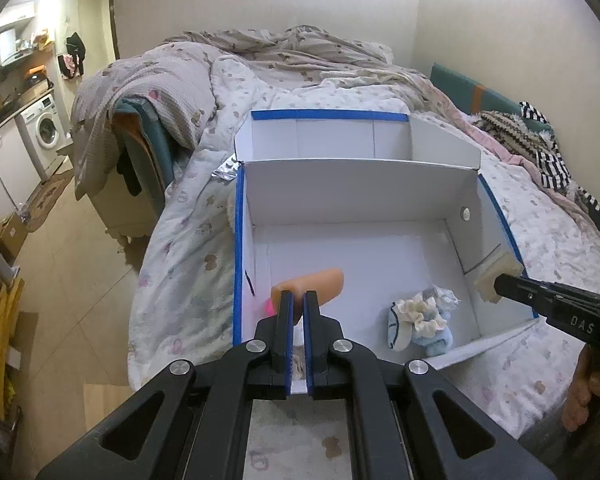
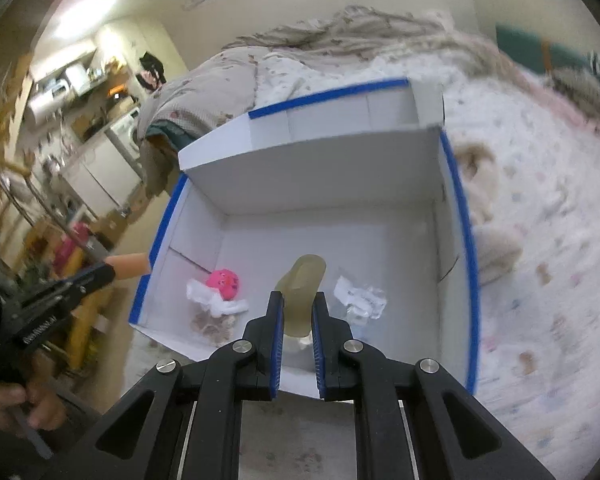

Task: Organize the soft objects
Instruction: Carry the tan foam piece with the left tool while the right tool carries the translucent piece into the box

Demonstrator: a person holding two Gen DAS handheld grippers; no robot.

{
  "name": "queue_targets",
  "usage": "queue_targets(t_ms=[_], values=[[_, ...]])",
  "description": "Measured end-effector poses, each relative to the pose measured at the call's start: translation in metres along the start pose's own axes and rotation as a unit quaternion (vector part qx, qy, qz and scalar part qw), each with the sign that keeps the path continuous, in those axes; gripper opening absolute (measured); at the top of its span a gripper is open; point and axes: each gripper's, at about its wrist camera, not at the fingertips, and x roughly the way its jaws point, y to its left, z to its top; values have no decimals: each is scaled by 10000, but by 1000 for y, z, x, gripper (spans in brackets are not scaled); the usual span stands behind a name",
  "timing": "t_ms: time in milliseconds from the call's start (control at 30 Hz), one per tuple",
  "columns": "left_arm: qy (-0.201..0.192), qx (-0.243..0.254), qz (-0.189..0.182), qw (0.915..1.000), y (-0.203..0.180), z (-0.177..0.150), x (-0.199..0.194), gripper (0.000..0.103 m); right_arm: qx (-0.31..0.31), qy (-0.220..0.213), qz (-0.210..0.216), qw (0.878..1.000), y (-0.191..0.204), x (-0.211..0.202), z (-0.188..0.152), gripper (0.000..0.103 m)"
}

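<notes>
A white cardboard box with blue-taped rims (image 1: pixel 239 240) (image 2: pixel 466 240) lies open on the bed. My left gripper (image 1: pixel 299 300) is shut on an orange soft piece (image 1: pixel 320 284) and holds it over the box's left side; it shows from the right wrist view (image 2: pixel 130 265) at the box's left rim. My right gripper (image 2: pixel 298 300) is shut on a pale yellowish soft piece (image 2: pixel 304 292) above the box's near part; it shows in the left wrist view (image 1: pixel 496 276) at the right wall. Inside lie a pink ball (image 2: pixel 223 283), white and blue baby socks (image 1: pixel 418 322) and crumpled white fabric (image 2: pixel 360 300).
The bed has a patterned quilt (image 1: pixel 188 216) and a heaped duvet (image 1: pixel 284 52) behind the box. A beige plush (image 2: pixel 492 248) lies right of the box. Striped and knitted clothes (image 1: pixel 540 148) lie at the far right. A blister pack (image 1: pixel 228 168) lies by the box's left corner. Floor and washing machine (image 1: pixel 46 128) are left.
</notes>
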Motion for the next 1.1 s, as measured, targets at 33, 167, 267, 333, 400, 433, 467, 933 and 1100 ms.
queue_targets(t_ms=[33, 167, 267, 333, 400, 433, 467, 933, 1100], values=[[-9, 27, -16, 10000, -1, 1, 4, 4, 97, 23, 84, 9999, -5, 4, -1, 14], [12, 93, -39, 9999, -4, 3, 22, 5, 403, 109, 59, 9991, -21, 16, 0, 14], [26, -11, -110, 9999, -3, -1, 33, 5, 416, 194, -36, 9989, -23, 24, -1, 14], [112, -90, -160, 9998, -1, -4, 43, 5, 396, 262, -85, 9988, -22, 29, -3, 14], [346, -222, -334, 9986, 0, -6, 55, 5, 358, 303, -137, 9988, -22, 32, -5, 14], [387, -244, -366, 9983, -1, -6, 58, 5, 351, 319, -135, 9988, -22, 34, -5, 14], [403, -228, -355, 9983, -2, -7, 61, 5, 365, 344, -116, 9987, -24, 35, -5, 14], [552, -173, -236, 9980, -13, -12, 77, 5, 406, 683, -133, 9967, -26, 56, -7, 14], [637, -246, -178, 9975, -10, -13, 83, 5, 456, 793, -265, 9955, -32, 60, -10, 15]])
